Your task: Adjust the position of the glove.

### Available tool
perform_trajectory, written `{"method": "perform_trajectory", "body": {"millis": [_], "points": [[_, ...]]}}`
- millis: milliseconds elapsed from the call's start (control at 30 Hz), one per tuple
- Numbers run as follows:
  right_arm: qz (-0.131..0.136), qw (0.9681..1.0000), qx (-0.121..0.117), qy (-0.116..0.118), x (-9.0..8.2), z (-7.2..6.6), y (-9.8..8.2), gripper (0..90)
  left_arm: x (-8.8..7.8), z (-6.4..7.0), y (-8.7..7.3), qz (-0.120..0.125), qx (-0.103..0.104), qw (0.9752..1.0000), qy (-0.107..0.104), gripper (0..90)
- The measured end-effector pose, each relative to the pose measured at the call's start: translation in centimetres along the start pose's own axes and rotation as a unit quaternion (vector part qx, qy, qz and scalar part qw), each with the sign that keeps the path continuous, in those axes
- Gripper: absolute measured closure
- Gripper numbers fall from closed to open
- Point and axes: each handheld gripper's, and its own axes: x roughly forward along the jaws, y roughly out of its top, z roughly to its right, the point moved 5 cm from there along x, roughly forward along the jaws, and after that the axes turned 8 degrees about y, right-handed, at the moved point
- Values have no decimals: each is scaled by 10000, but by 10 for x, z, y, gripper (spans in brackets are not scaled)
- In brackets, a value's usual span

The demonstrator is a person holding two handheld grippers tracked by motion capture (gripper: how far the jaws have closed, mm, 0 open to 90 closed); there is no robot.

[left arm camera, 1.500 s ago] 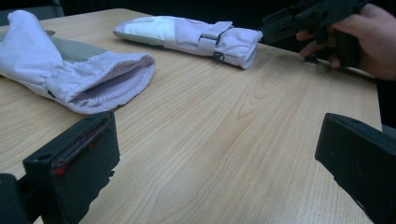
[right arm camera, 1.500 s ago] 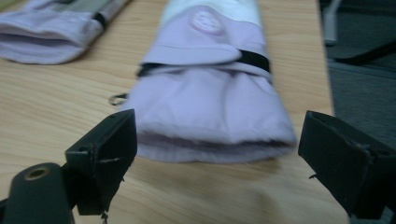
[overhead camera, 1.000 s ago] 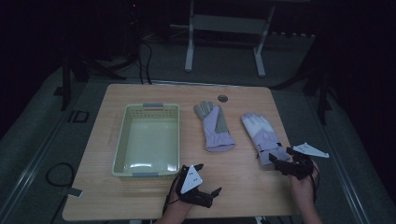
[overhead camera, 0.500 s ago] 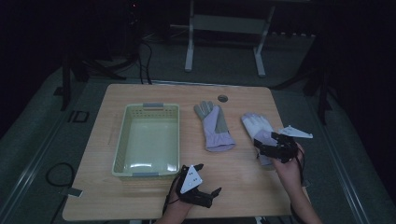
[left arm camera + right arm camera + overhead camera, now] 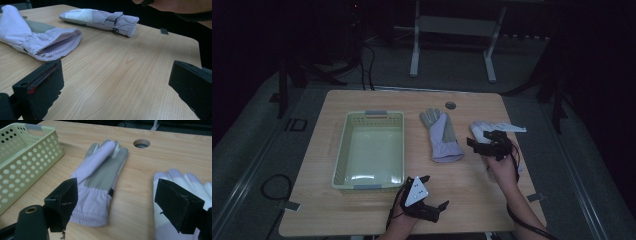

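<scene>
Overhead, right gripper [image 5: 486, 143] hovers above one glove [image 5: 488, 131], jaws wide apart (left gripper [image 5: 435, 193] likewise, empty).

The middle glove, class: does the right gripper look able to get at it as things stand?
Probably yes. The right gripper hovers open over the right glove, and the middle glove lies flat just beyond its jaws with only bare table between. The basket stands off to the side.

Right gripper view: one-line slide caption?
Open right gripper above a wooden table, framing two lilac-and-grey work gloves beside a pale green perforated basket.
</scene>
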Motion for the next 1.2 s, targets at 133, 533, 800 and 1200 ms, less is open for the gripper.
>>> {"method": "perform_trajectory", "body": {"millis": [133, 533, 800, 1200], "points": [[16, 10000, -29, 84, 15, -5, 9, 206, 0, 1, 0, -2, 19, 10000, -16, 0], [-191, 9994, -41, 280, 61, -17, 22, 273, 0, 1, 0, -11, 26, 10000, -38, 1], [-582, 9977, -44, 346, 101, -17, 15, 320, 0, 1, 0, -23, 8, 10000, -49, 1], [-1062, 9941, 178, 152, 136, -1, -1, 434, 0, 1, 0, -27, 2, 10000, -47, 0]]}}
